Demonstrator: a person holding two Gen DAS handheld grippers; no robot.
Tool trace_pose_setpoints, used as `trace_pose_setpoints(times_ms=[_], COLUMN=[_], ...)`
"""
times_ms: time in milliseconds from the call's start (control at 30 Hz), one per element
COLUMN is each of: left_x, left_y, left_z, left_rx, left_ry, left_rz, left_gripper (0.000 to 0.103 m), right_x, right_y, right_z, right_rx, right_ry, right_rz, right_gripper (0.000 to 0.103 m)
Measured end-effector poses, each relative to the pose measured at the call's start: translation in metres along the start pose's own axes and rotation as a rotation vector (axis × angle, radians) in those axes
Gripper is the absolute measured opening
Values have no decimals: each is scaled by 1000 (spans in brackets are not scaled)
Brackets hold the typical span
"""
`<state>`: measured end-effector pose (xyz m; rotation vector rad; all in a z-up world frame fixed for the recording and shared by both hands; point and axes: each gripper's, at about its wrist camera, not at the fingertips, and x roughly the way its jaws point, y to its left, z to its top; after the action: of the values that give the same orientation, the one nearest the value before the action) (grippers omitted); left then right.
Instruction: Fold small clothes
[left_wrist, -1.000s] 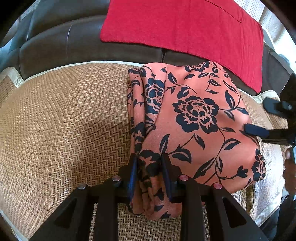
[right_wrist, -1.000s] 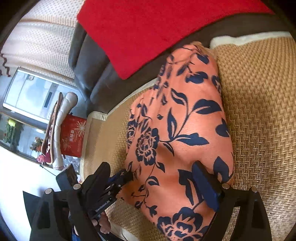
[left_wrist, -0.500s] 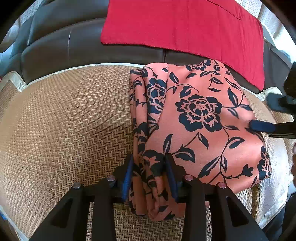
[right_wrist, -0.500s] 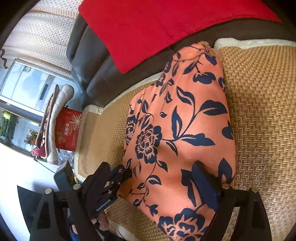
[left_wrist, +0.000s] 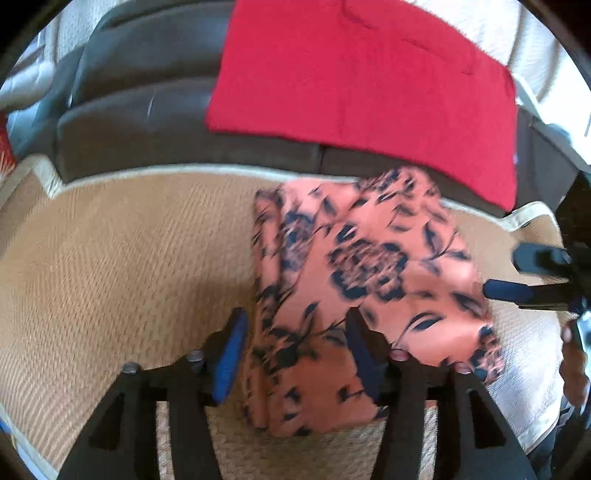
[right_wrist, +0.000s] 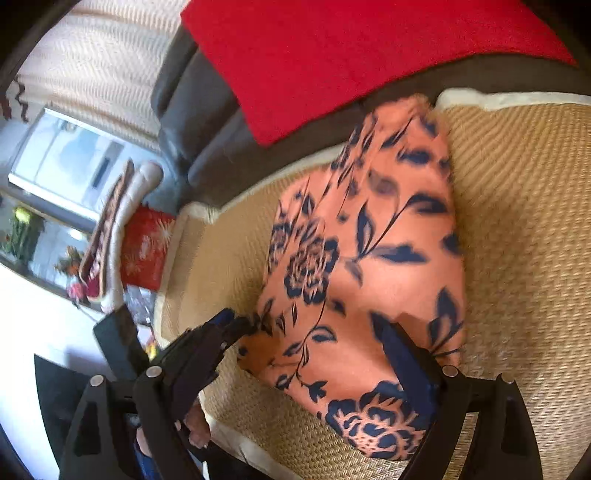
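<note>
From the left wrist, the floral garment (left_wrist: 354, 295) lies folded into a compact bundle on the woven mat (left_wrist: 122, 266) that covers the sofa seat, its far end close to the dark sofa back (left_wrist: 147, 122), over which a red cloth (left_wrist: 362, 81) is draped. The left gripper (left_wrist: 295, 354) stands with its jaws spread wide, one on each side of the bundle's near left edge and pinching nothing; judging by that, the fold is set and the cloth released. The right gripper (left_wrist: 517, 277) shows at the right edge, just beside the bundle's side.

From the right wrist, the right gripper (right_wrist: 321, 343) is likewise parted, its fingers straddling the garment's (right_wrist: 369, 258) near corner without clamping it. The bundle rests flat on the mat (right_wrist: 524, 258), probably so it keeps its shape unaided.
</note>
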<state>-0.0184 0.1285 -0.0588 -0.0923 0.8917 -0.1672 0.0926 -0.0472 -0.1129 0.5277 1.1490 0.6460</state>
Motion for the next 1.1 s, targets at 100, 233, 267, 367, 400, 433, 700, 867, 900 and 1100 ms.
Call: trace_pose_setpoints(times_ms=[100,233,267,367,400,433,700,867,900,1100], left_x=[36,57,57,54,54,57,54,57,59,63], left_y=[-8,4,6,11,9,5,-3,-1,-2,0], left_z=[-6,-19,-20,-23,-24,-26,-34,-34,-31,-22], left_rx=[39,-11,-19,-11,5,10,19,6,6,9], left_ry=[105,141,143,135,128,122,98,111,112,112], left_rz=[42,37,29,40,52,60,63,68,68,64], left_gripper=[61,68,69,73,73,73,74,74,74,75], right_x=[-14,5,13,28,37,48,55,65,57,11], right_y=[-24,-65,-70,-66,-63,-62,-63,-84,-80,-58], right_z=[16,56,65,93,104,112,124,120,116,47], right_rx=[66,146,146,115,96,87,46,115,143,144], right_ry=[-78,-69,-58,-66,-55,-21,40,34,16,10], right_rz=[-26,-75,-87,-45,-42,-49,-117,-172,-142,-44], right_gripper=[92,92,92,92,91,91,30,48,72,82])
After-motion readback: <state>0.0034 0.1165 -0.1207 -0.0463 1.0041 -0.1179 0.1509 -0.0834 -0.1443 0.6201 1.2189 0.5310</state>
